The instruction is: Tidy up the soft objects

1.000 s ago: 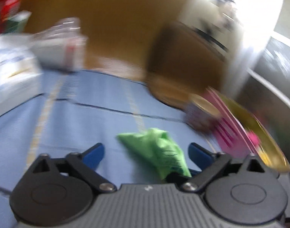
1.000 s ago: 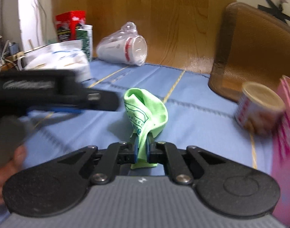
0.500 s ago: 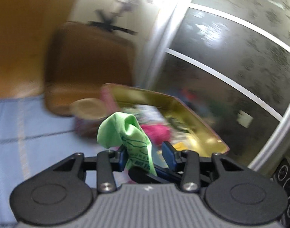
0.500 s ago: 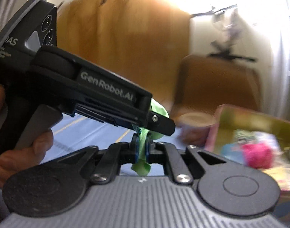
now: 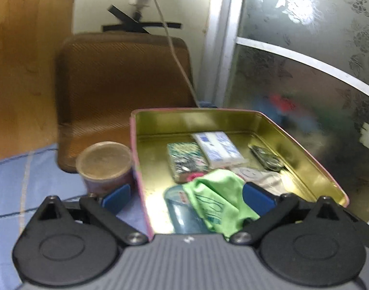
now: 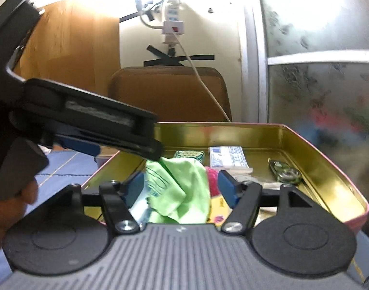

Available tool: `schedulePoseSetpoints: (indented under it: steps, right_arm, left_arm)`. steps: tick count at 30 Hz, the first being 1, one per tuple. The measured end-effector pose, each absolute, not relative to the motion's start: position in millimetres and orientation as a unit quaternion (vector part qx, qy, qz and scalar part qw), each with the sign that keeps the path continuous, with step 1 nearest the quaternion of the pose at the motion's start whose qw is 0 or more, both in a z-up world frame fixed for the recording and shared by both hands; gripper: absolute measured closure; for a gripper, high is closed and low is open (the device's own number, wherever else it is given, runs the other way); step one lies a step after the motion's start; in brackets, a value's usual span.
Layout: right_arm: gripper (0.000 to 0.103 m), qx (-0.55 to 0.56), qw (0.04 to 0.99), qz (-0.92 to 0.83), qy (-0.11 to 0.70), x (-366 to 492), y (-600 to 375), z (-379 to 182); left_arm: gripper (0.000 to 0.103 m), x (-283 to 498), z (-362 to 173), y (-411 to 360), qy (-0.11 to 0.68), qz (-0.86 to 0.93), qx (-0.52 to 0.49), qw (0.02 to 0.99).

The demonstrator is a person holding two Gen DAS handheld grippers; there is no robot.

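Both your grippers are now spread wide, having let go of the green cloth (image 5: 218, 203), which is lying crumpled in the gold tin (image 5: 312, 166). Your left gripper (image 5: 187, 197) is straddling the tin's wall beside a can (image 5: 104, 164); your right gripper (image 6: 181, 186) is framing the cloth. Only the right view is showing your left hand (image 6: 12, 207).
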State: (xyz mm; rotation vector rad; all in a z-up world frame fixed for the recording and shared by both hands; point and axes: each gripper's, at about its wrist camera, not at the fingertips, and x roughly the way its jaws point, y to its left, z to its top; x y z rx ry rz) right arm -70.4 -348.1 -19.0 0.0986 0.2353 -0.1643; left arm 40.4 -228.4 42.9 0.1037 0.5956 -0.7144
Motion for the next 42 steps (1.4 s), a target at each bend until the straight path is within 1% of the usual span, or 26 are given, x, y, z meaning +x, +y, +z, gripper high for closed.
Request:
schedulePoseSetpoints:
  steps: [7, 17, 23, 31, 34, 35, 42]
  right_arm:
    - [0.032, 0.117, 0.986, -0.076, 0.093, -104, -355, -16]
    - [0.028, 0.196, 0.974, -0.062, 0.094, -125, -350, -7]
    - [0.026, 0.251, 0.96, -0.048, 0.111, -138, -332, -15]
    - [0.025, 0.235, 0.962, -0.03, 0.138, -143, -293, -21]
    - [0.023, 0.23, 0.962, -0.031, 0.142, -143, -286, -23]
    - [0.021, 0.23, 0.962, -0.031, 0.144, -143, -285, -24]
    - [0.019, 0.221, 0.963, -0.031, 0.151, -141, -274, -26]
  left_arm:
    - [0.0, 22, 57, -209, 0.256, -0.29, 0.089, 0.918]
    - [0.0, 3, 48, -151, 0.278, -0.247, 0.066, 0.926]
    - [0.0, -3, 32, -121, 0.296, -0.212, 0.064, 0.929]
    - [0.0, -17, 10, -99, 0.299, -0.17, 0.085, 0.935]
    - [0.0, -19, 6, -93, 0.302, -0.172, 0.084, 0.934]
    - [0.0, -19, 5, -92, 0.302, -0.172, 0.084, 0.934]
    - [0.0, -21, 0, -87, 0.309, -0.18, 0.082, 0.93]
